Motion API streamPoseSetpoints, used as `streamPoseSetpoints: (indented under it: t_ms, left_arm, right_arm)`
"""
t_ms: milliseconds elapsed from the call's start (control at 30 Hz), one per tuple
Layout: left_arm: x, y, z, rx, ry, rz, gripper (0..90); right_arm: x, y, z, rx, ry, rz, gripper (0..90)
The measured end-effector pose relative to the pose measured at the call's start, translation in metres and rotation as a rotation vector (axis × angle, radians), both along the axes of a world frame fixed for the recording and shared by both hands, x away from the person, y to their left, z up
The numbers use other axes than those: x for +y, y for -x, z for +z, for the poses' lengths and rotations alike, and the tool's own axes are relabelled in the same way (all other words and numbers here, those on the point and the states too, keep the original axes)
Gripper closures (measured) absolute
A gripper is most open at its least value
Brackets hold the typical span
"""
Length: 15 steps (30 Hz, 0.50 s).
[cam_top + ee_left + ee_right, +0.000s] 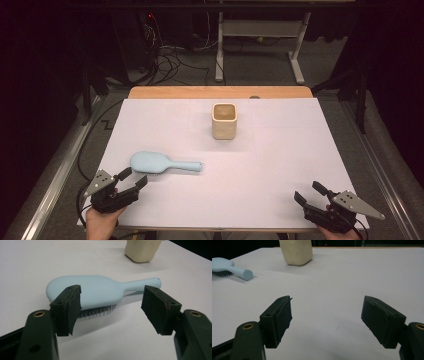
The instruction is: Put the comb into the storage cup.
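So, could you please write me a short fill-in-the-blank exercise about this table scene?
1. The hairbrush lies with its bristles facing ____.
2. The gripper nearest the hairbrush is the ____ gripper.
3. The jaws of the right gripper stand ____, with nothing between them.
4. The beige cup stands upright, ____ from the person than the hairbrush.

Missing words: down; left; open; farther

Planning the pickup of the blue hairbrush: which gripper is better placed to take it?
Left. The left gripper sits just short of the hairbrush, fingers open and aimed at its head. The right gripper is open too, but at the table's opposite near corner, well away from the brush.
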State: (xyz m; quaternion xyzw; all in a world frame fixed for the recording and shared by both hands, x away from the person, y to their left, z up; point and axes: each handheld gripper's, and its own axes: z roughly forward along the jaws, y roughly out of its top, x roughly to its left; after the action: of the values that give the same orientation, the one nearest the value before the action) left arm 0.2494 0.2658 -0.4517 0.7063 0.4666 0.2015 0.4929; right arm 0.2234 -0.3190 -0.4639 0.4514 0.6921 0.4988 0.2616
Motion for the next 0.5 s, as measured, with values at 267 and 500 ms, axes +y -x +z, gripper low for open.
streamPoseSetpoints:
  t_ms: [267,500]
  left_arm:
    - [-0.010,-0.006,0.002,0.003,-0.006,-0.020,32.8]
    - [-0.019,-0.011,0.002,0.007,-0.012,-0.041,32.8]
  right_arm:
    - [0.000,0.000,0.000,0.000,-0.002,0.003,25.2]
    - [0.000,0.000,0.000,-0.003,-0.004,0.005,25.3]
